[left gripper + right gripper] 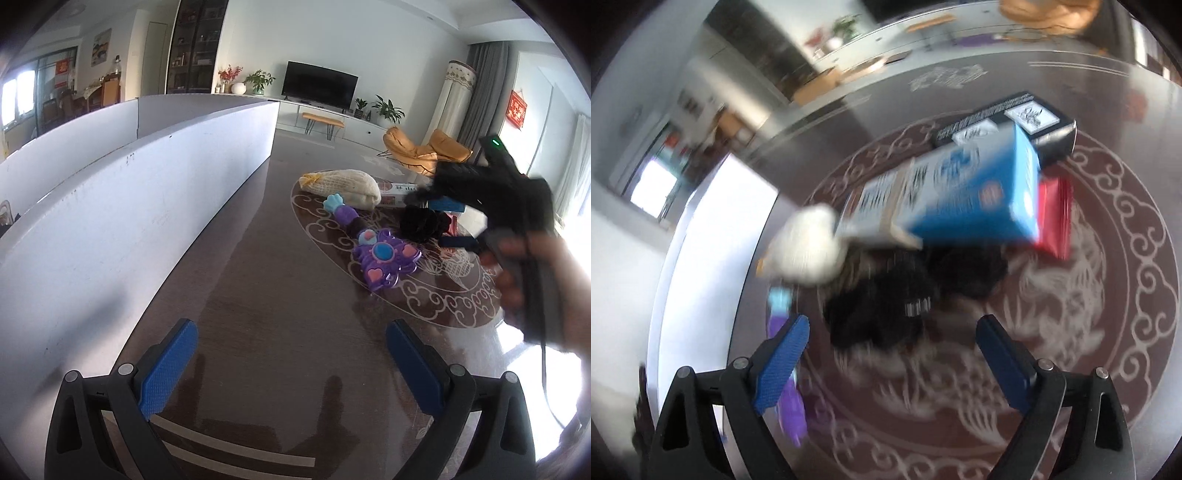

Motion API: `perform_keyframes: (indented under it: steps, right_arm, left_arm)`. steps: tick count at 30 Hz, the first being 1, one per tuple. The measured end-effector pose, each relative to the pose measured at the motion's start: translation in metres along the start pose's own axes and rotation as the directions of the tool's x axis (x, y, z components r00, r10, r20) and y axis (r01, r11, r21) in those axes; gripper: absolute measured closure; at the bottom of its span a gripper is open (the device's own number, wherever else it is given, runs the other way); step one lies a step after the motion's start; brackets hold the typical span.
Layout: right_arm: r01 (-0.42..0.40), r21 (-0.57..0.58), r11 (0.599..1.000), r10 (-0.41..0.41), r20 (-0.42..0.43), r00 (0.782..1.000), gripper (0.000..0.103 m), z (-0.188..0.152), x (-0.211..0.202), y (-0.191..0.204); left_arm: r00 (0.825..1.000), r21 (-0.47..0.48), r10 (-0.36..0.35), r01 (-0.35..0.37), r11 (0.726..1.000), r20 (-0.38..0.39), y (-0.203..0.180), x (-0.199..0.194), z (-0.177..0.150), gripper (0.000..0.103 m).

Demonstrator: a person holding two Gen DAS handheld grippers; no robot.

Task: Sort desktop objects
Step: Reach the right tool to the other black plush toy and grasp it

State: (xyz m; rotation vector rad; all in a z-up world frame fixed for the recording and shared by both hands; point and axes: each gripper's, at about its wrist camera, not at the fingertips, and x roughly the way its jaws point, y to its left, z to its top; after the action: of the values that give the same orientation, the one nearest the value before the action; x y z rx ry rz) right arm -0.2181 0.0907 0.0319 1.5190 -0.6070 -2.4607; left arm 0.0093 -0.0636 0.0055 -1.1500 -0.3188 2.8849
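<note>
I see the white bin [147, 192] standing along the table's [258, 314] left edge, I judge as the drop-off, while the pile waits near it on the round pattern: blue carton [967, 199], mesh bag [343, 186], purple toy [384, 258]. My left gripper [291, 362] idles with jaws apart and empty, and my right gripper [890, 354] hangs spread and empty over the black bundle [882, 306]; blur makes the carton's print unreadable.

Print on the blue box [964, 195] is too blurred to read.
</note>
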Motion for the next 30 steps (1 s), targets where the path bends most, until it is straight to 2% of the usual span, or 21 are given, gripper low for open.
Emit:
perform_keyframes:
  steps: [3,5,6,8,9,11,12,20,25,26,27,29,30]
  right_arm:
    - [0.087,0.072,0.994,-0.089,0.035,0.995,0.01,0.008,0.008,0.007]
    - [0.175,0.043,0.984,-0.177,0.041,0.983,0.017,0.012,0.01,0.017]
    - [0.22,0.008,0.975,-0.221,0.054,0.974,0.027,0.011,0.011,0.021]
    - [0.249,-0.052,0.967,-0.245,0.078,0.966,0.04,0.008,0.009,0.023]
    - [0.256,-0.087,0.963,-0.248,0.089,0.965,0.051,0.006,0.007,0.023]
    - [0.242,-0.147,0.959,-0.23,0.098,0.968,0.058,0.002,0.001,0.02]
    - [0.243,-0.167,0.956,-0.229,0.099,0.968,0.066,-0.001,-0.002,0.018]
    - [0.264,-0.323,0.909,-0.238,0.12,0.964,0.066,-0.058,-0.045,-0.009]
    - [0.331,-0.398,0.856,-0.278,0.186,0.942,0.066,-0.112,-0.074,-0.033]
    - [0.337,-0.401,0.852,-0.279,0.199,0.94,0.066,-0.11,-0.073,-0.037]
    - [0.342,-0.4,0.851,-0.274,0.217,0.937,0.064,-0.117,-0.079,-0.041]
    - [0.354,-0.393,0.849,-0.28,0.234,0.931,0.049,-0.126,-0.091,-0.053]
    - [0.359,-0.389,0.848,-0.286,0.235,0.929,0.036,-0.125,-0.09,-0.055]
  left_arm:
    - [1.0,0.008,0.005,-0.005,1.0,-0.005,-0.002,0.002,0.0,0.0]
    - [1.0,0.012,0.008,-0.007,1.0,-0.006,-0.003,0.002,-0.001,0.0]
    - [1.0,0.014,0.008,-0.008,1.0,-0.004,-0.003,0.002,-0.001,0.0]
    - [1.0,0.016,0.007,-0.007,1.0,-0.001,-0.003,0.001,-0.001,0.0]
    - [1.0,0.015,0.006,-0.006,1.0,-0.001,-0.003,0.001,0.0,0.0]
    - [1.0,0.015,0.003,-0.003,1.0,-0.004,-0.003,0.003,0.0,0.0]
    - [1.0,0.016,0.002,-0.002,1.0,-0.006,-0.003,0.003,0.0,0.0]
    - [1.0,0.013,-0.003,0.003,1.0,-0.016,-0.002,0.006,0.001,0.0]
    - [1.0,0.011,-0.001,0.001,1.0,-0.029,-0.002,0.009,0.001,0.0]
    - [1.0,0.013,0.001,-0.001,1.0,-0.029,-0.002,0.009,0.0,0.0]
    - [1.0,0.016,0.003,-0.002,1.0,-0.03,-0.003,0.009,0.0,0.0]
    - [0.999,0.022,0.007,-0.006,1.0,-0.034,-0.004,0.01,0.0,0.0]
    - [0.999,0.025,0.009,-0.008,1.0,-0.034,-0.005,0.01,0.0,0.0]
